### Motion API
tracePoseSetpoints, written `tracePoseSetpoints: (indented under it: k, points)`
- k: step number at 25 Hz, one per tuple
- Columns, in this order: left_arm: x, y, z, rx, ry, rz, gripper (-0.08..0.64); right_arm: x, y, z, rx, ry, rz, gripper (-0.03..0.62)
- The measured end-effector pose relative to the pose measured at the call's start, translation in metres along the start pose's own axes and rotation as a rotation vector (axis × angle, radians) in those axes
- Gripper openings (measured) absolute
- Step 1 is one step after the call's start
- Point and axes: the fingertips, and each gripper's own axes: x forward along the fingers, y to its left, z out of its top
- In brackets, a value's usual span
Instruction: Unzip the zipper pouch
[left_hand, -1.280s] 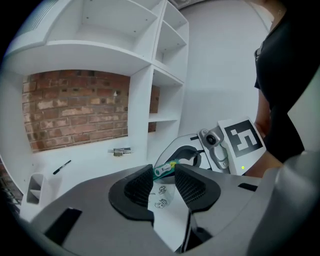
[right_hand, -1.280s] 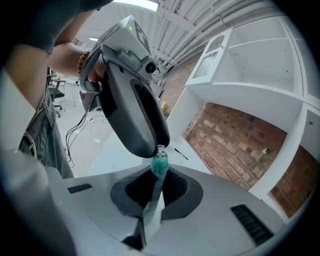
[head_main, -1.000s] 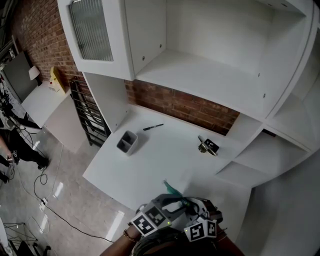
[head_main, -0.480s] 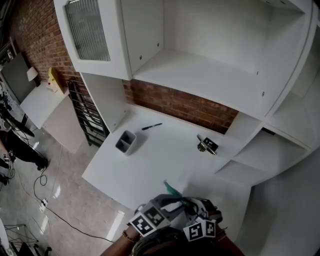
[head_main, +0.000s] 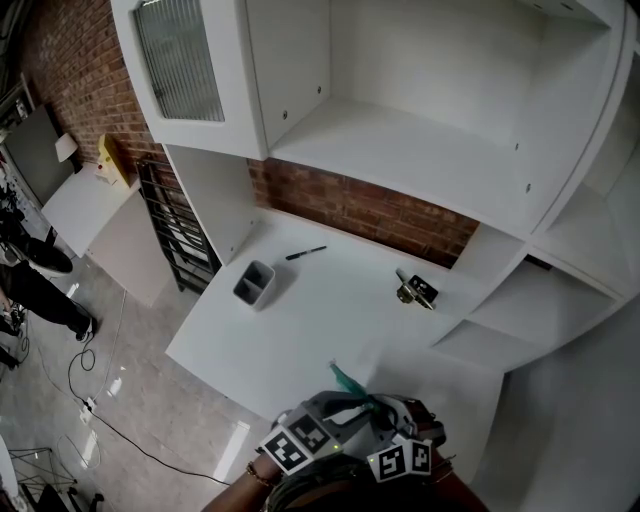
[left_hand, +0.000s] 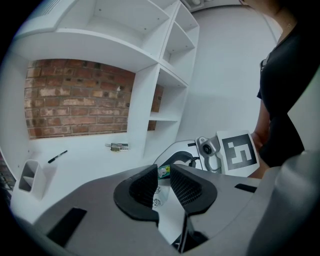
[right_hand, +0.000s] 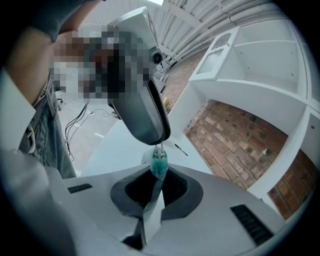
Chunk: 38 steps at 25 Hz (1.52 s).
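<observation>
White desk (head_main: 330, 310) meets a brick wall (head_main: 380, 215). My right gripper (right_hand: 159, 174) is clenched on the zipper pouch (right_hand: 158, 164) by its teal end. My left gripper (left_hand: 164, 172) is closing with the printed side between its pads (left_hand: 190, 187). Head view's bottom edge hides both jaws, showing only the pouch's teal tip. Pen (head_main: 305, 254) and grey cup (head_main: 254, 284) lie left of centre.

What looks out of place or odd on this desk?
Nothing is spilled or damaged. The only oddity is the pen, which lies loose on the desk, apart from the upright cup rather than in it.
</observation>
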Motion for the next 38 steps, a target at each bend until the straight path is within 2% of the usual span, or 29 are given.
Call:
tracePoseSetpoints:
  k: [10, 16, 22, 38]
  points:
    - [0.005, 0.003, -0.005, -0.019, 0.004, 0.032, 0.043, 0.000, 0.000, 0.002, -0.015, 0.003, -0.003, 0.006]
    - [0.003, 0.006, -0.007, -0.081, -0.005, 0.025, 0.008, 0.000, 0.000, 0.002, -0.026, 0.009, -0.006, 0.006]
    - [0.000, 0.012, -0.007, -0.172, -0.021, 0.001, 0.006, 0.000, 0.001, 0.006, -0.050, 0.006, -0.013, 0.005]
    - [0.000, 0.022, -0.014, -0.232, -0.023, 0.013, 0.006, 0.002, 0.004, 0.004, -0.114, 0.029, -0.010, 0.003]
